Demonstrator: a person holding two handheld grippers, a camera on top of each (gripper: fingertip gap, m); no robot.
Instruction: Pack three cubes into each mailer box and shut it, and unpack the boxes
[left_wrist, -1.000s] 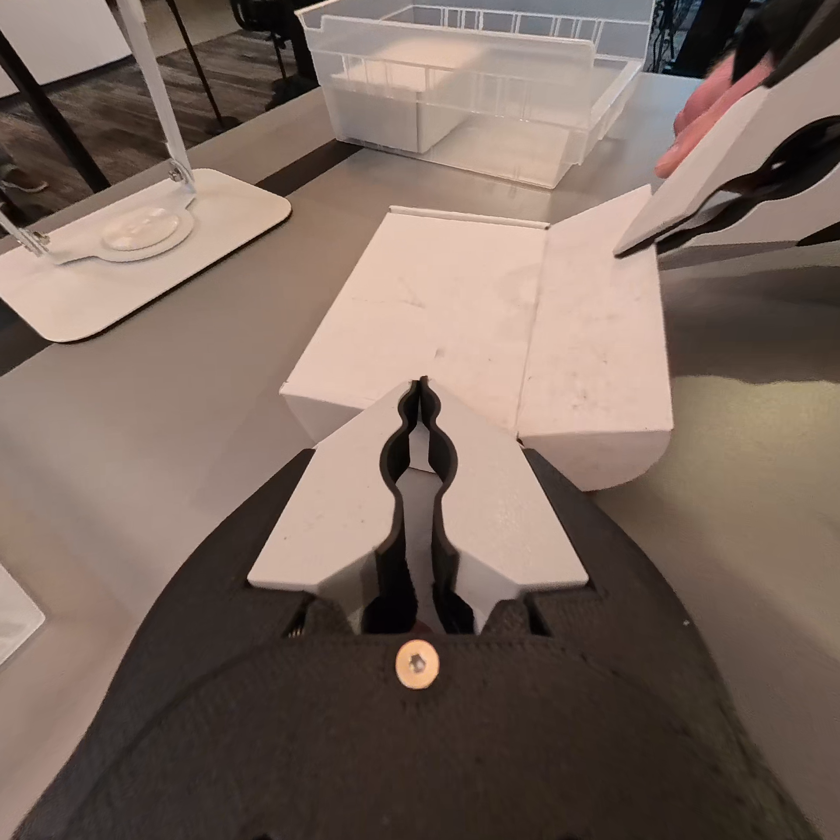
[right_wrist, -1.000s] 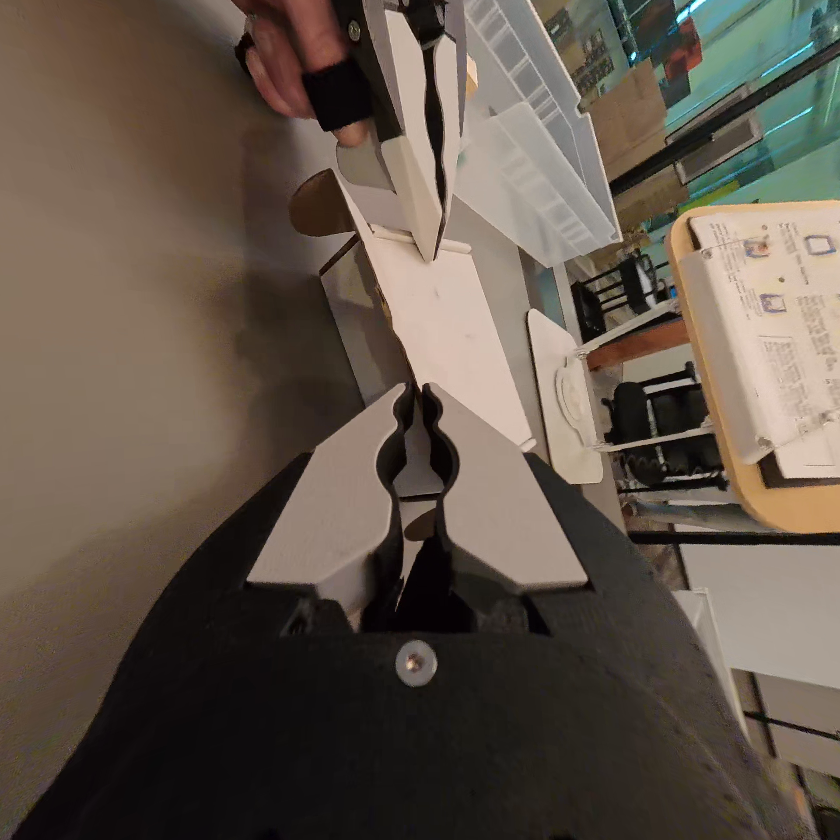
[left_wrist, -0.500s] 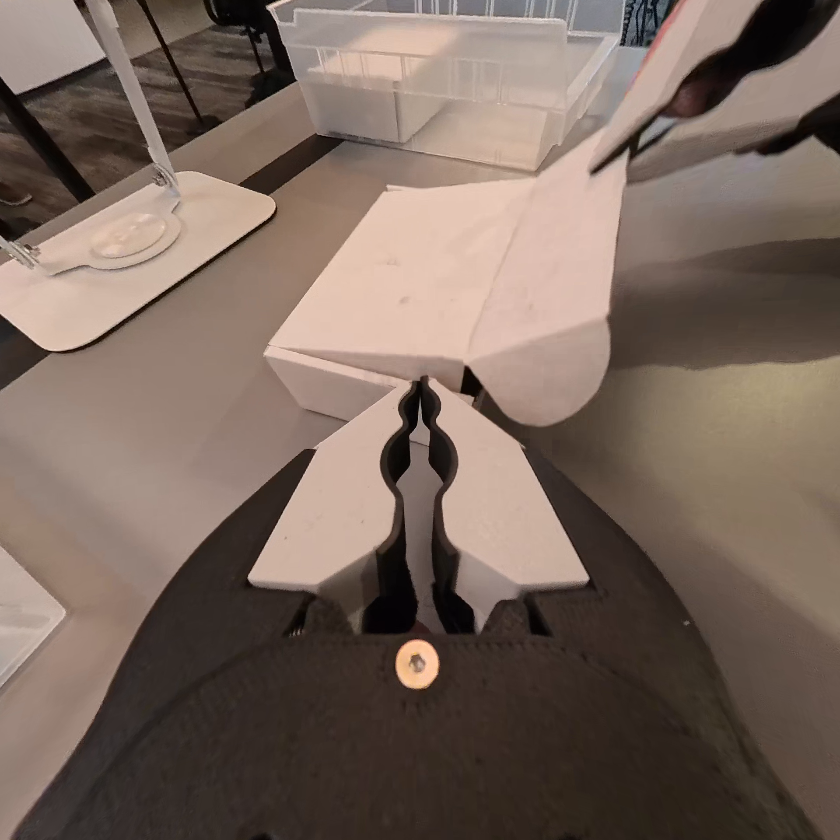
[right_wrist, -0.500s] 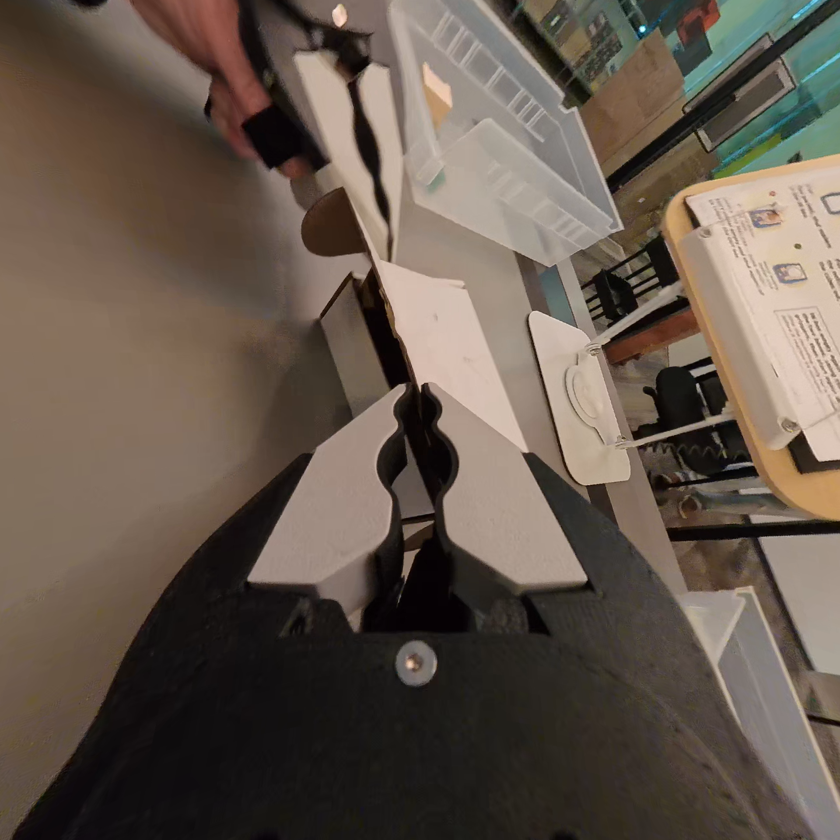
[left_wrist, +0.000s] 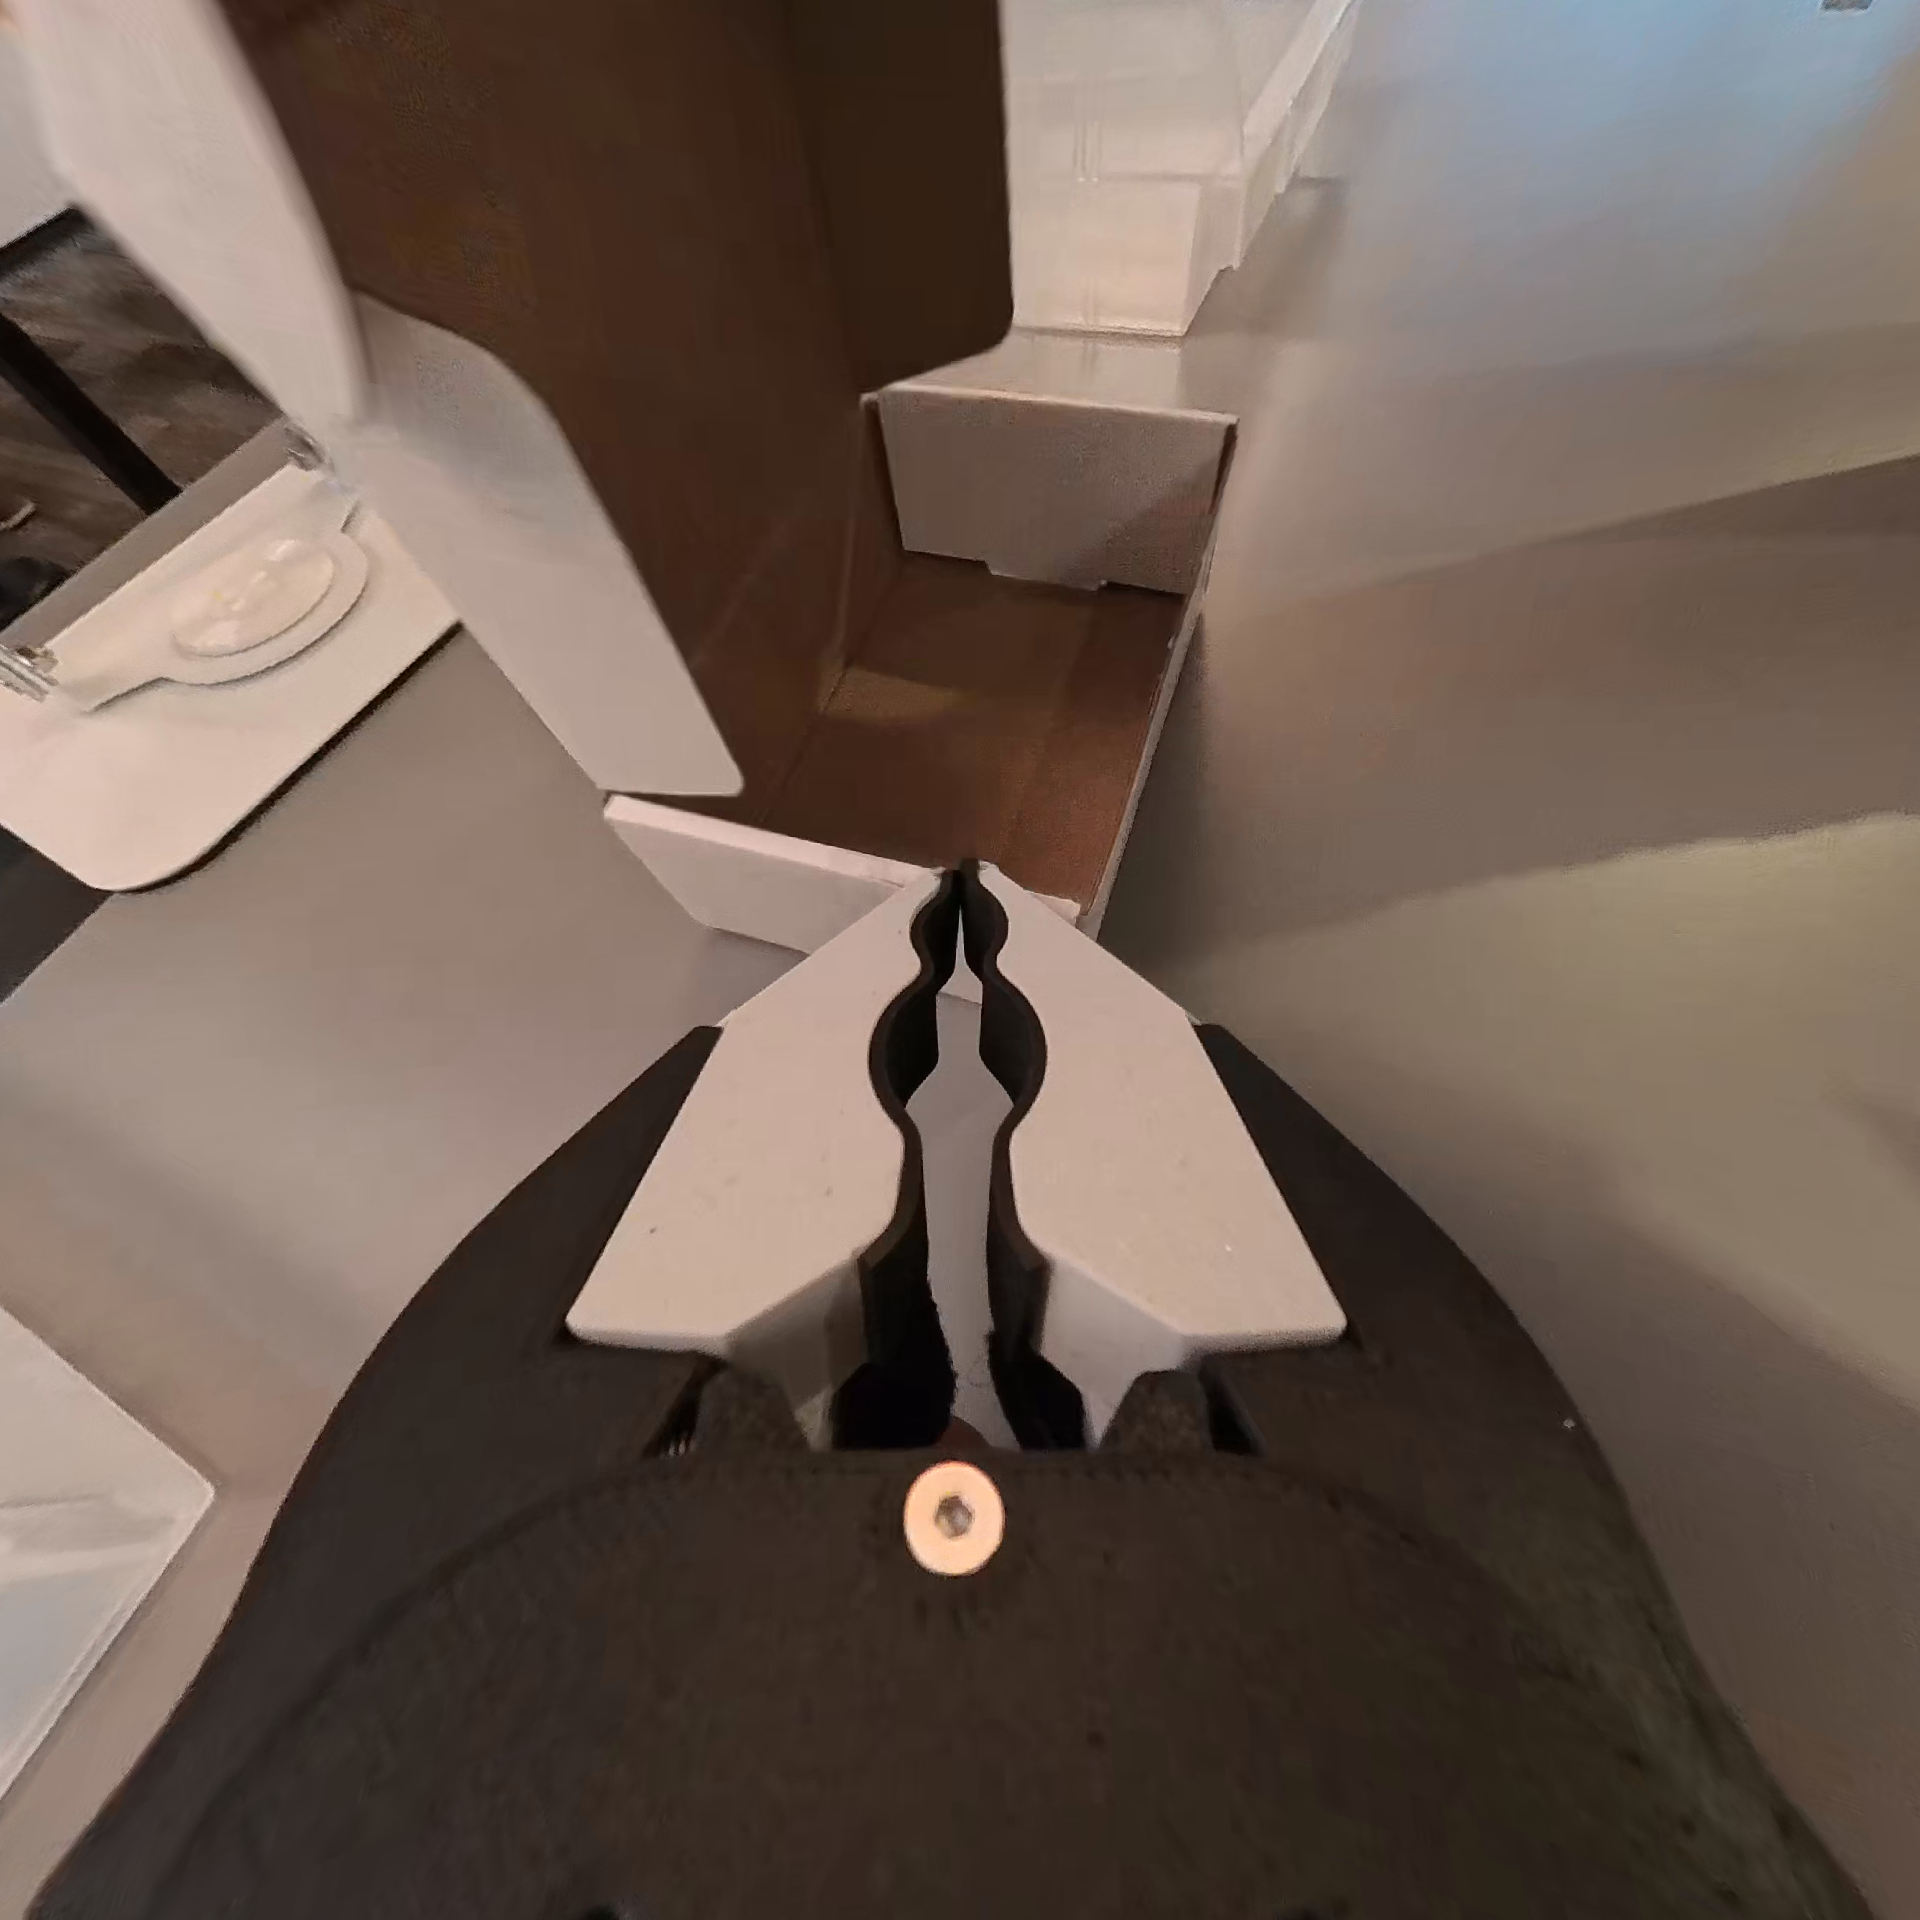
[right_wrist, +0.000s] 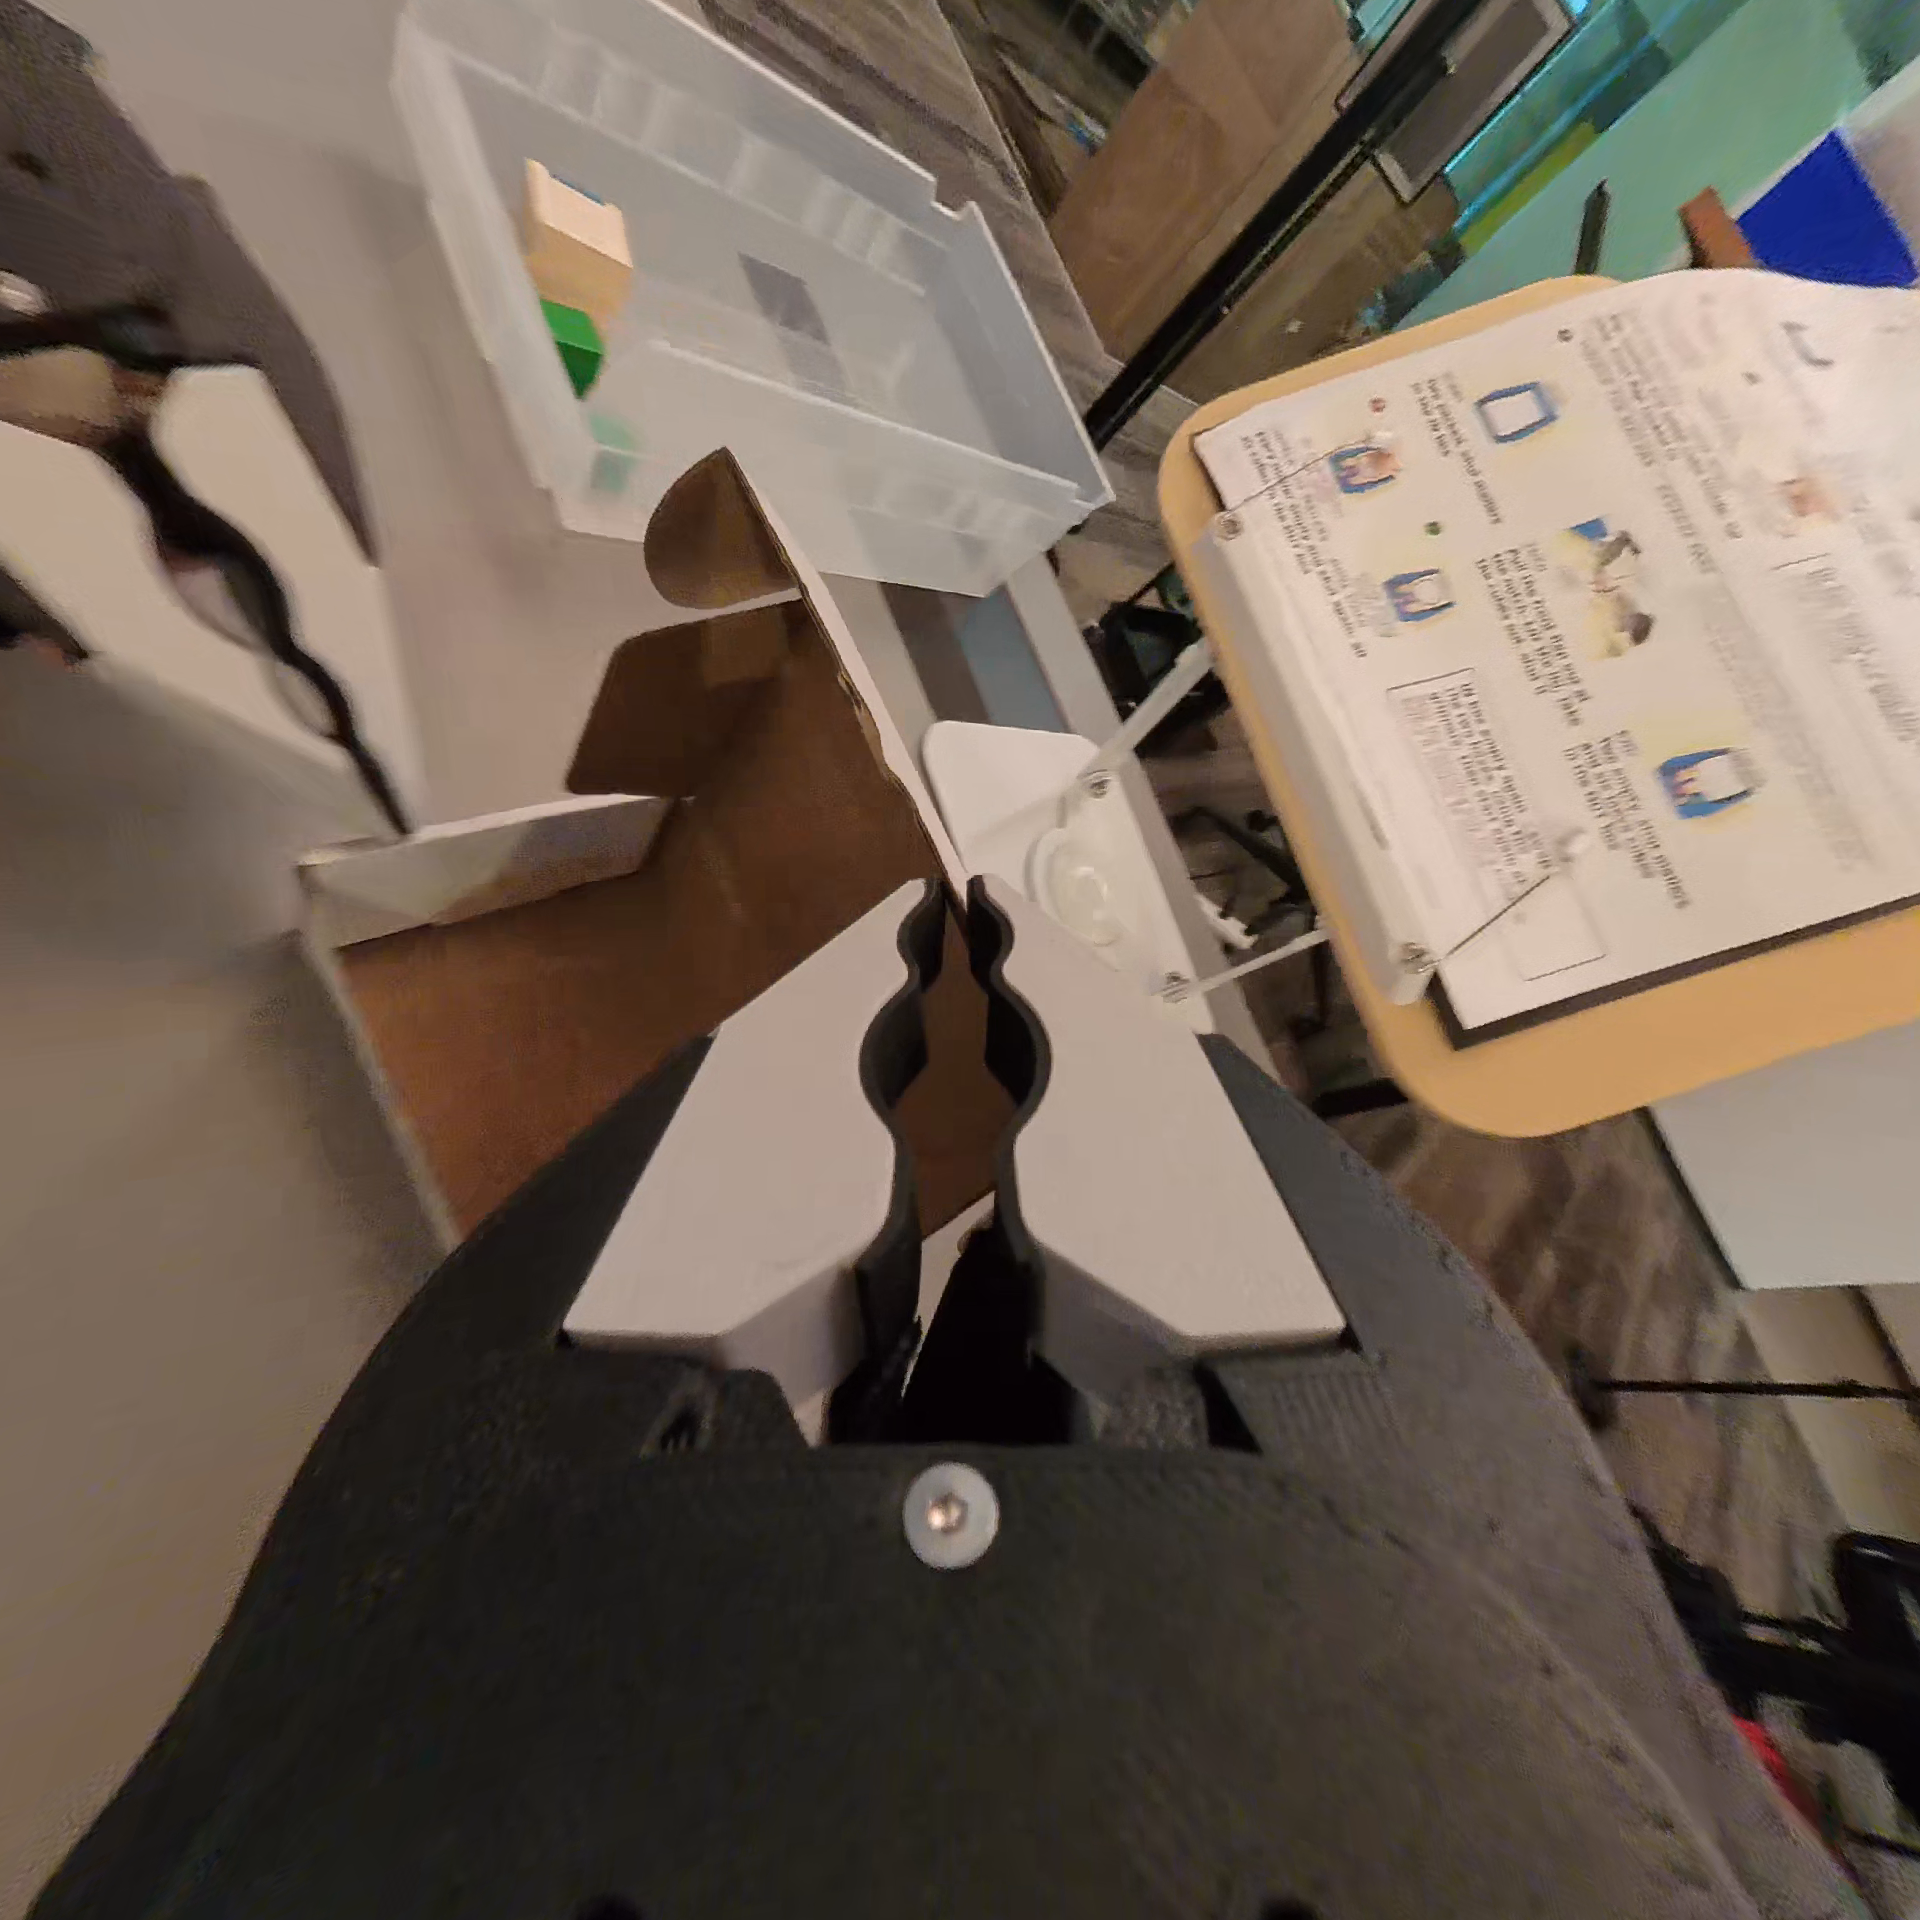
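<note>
A white mailer box (left_wrist: 748, 878) with a brown inside stands open on the grey table, and the part of its floor that shows is bare. Its lid (left_wrist: 644, 312) is swung up to about upright. My right gripper (right_wrist: 958, 891) is shut on the lid's edge (right_wrist: 831, 644). My left gripper (left_wrist: 961, 873) is shut, with its tips at the box's near wall; it also shows blurred in the right wrist view (right_wrist: 390, 816), touching the wall's end. A cream cube (right_wrist: 577, 234) and a green cube (right_wrist: 571, 348) lie in a clear plastic bin (right_wrist: 914, 343).
The clear bin (left_wrist: 1143, 208) stands just behind the box. A white stand base (left_wrist: 208, 623) lies left of the box, also in the right wrist view (right_wrist: 1039, 831). A board holding a printed sheet (right_wrist: 1558, 675) stands past the table edge. A white object (left_wrist: 62, 1507) is near left.
The right gripper has swung the lid from flat on the box up to upright, exposing the brown inside. The left gripper has stayed shut at the box's near wall.
</note>
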